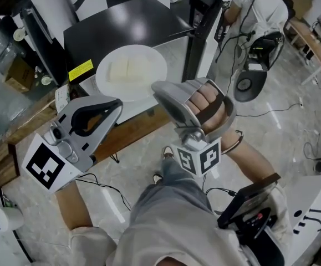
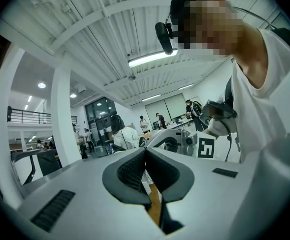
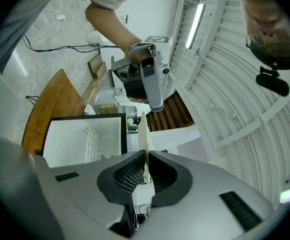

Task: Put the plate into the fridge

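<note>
— Looking down from the head view, what do you get that the tongs' own cameras miss?

— The whole white plate (image 1: 131,71), lying flat over a black top (image 1: 132,26), with the wooden worktop (image 1: 132,131) just beside it. The right tongs (image 1: 159,90) meet its near rim. The left tongs (image 1: 115,105) sit just beside the near-left rim; I cannot tell whether they touch it.

— And the right gripper view?

— It shows the plate (image 3: 142,134) edge-on, a thin white rim pinched between the two pads of the right tongs (image 3: 146,156). Beyond it stands the fridge (image 3: 69,144), open, with a black frame and a white inside with a rack. The plate is outside it. The left tongs (image 3: 150,84) show past the plate's far edge.

— The left gripper view?

— There the left tongs (image 2: 146,151) are closed pad to pad with nothing between them. That camera looks upward: a ceiling light (image 2: 152,58), people (image 2: 124,134) far back in the hall, and the right tongs (image 2: 177,139) close by.

— Any writing?

— A yellow label (image 1: 81,70) at the black top's near corner carries dark print too small to read. Each marker cube (image 1: 45,167) bears only black-and-white square patterns, no words.
</note>
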`<state>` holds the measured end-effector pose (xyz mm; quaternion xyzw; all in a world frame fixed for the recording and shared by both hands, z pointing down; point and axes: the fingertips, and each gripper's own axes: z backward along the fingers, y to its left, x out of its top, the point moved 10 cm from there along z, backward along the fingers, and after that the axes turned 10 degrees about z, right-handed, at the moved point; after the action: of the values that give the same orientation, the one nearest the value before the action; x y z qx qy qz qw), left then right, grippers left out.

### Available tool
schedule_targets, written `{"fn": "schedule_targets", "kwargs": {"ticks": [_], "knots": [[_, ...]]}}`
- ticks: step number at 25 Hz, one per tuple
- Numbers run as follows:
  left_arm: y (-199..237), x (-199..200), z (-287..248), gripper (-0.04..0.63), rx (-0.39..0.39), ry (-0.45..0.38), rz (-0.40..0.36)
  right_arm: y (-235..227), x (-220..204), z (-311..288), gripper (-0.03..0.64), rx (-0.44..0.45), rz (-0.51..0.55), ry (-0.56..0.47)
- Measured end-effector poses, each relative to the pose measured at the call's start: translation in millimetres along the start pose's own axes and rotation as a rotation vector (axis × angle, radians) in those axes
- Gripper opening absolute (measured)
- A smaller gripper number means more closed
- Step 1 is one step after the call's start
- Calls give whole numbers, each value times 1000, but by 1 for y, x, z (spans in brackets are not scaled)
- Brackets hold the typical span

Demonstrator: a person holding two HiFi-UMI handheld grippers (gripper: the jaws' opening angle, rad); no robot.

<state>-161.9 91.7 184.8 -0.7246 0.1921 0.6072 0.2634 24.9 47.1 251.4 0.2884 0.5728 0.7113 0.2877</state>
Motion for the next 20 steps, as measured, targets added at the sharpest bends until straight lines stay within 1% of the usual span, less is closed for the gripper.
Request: {"fn": "schedule_targets", "kwargs": {"ticks": [3, 5, 8, 10, 12, 14, 17, 20], "knots": [[-12, -14, 0, 19, 14, 5, 12, 15, 7, 13, 34, 13, -22, -2], [-18, -29, -1, 20, 11, 28, 31, 32, 10, 20, 34, 25, -34, 1], [-21, -54, -7, 20, 15, 65, 80, 59, 8, 23, 34, 59, -37, 9], [-17, -68, -12, 18, 50, 61, 118, 76, 3, 16, 34, 81, -44, 17], [-10, -82, -18, 18, 105, 31, 155, 95, -4, 5, 34, 91, -48, 30], [0, -97, -28, 20, 187, 15, 175, 115, -13, -11, 34, 92, -40, 45], [21, -127, -45, 18, 335, 20, 181, 144, -21, -41, 34, 98, -15, 66], [39, -153, -62, 18, 425, 23, 207, 164, -26, -66, 34, 116, -20, 70]]}}
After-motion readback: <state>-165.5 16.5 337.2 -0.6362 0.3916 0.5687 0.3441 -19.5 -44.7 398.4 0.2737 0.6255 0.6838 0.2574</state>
